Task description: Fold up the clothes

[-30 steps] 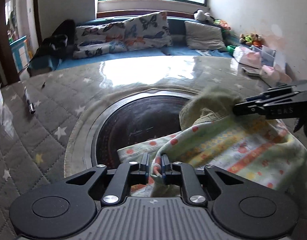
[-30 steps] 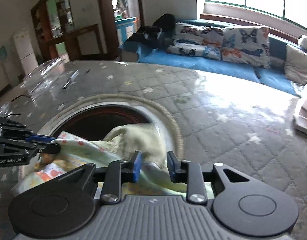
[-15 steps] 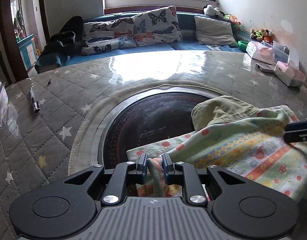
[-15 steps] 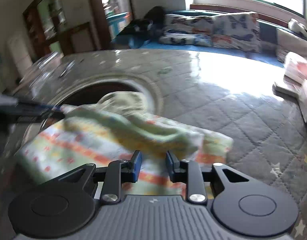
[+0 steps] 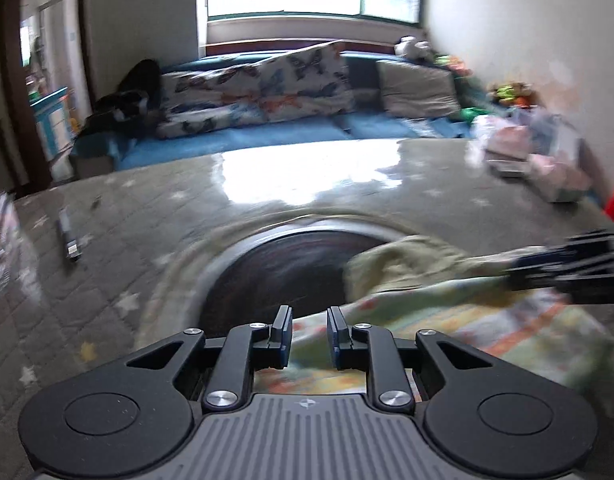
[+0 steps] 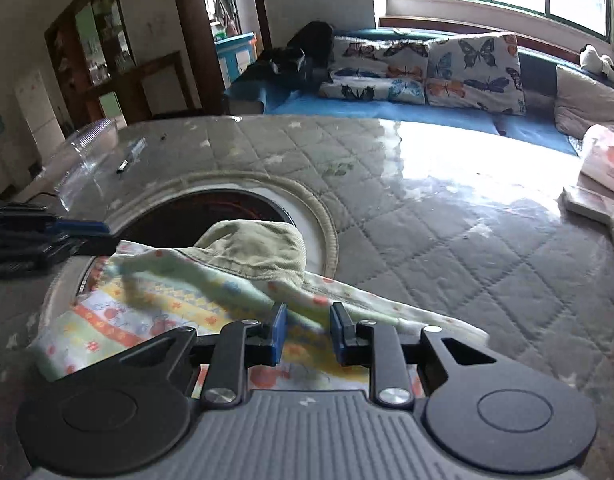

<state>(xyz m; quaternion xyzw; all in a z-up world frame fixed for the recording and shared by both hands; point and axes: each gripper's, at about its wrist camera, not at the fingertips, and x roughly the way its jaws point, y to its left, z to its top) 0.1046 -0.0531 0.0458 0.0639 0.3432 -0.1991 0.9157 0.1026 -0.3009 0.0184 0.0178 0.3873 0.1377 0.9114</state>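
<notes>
A pale green garment with coloured printed bands and an olive lining lies bunched on the quilted table, partly over the dark round inset. My left gripper is open, and the cloth's near edge lies just beyond and below its fingers. In the right wrist view my right gripper is also open, hovering over the garment with cloth under the gap. The right gripper shows at the garment's right side. At the far left, the left gripper is by the cloth's corner. The left wrist view is blurred.
The grey star-patterned table cover stretches ahead. A pen and a clear plastic container sit at the left. Pink packets and boxes are stacked at the right edge. A sofa with butterfly cushions stands behind.
My left gripper, shut on the garment's edge before, has opened and let it go. The garment has settled flatter on the table. The right gripper has stayed open and shifted over the cloth.
</notes>
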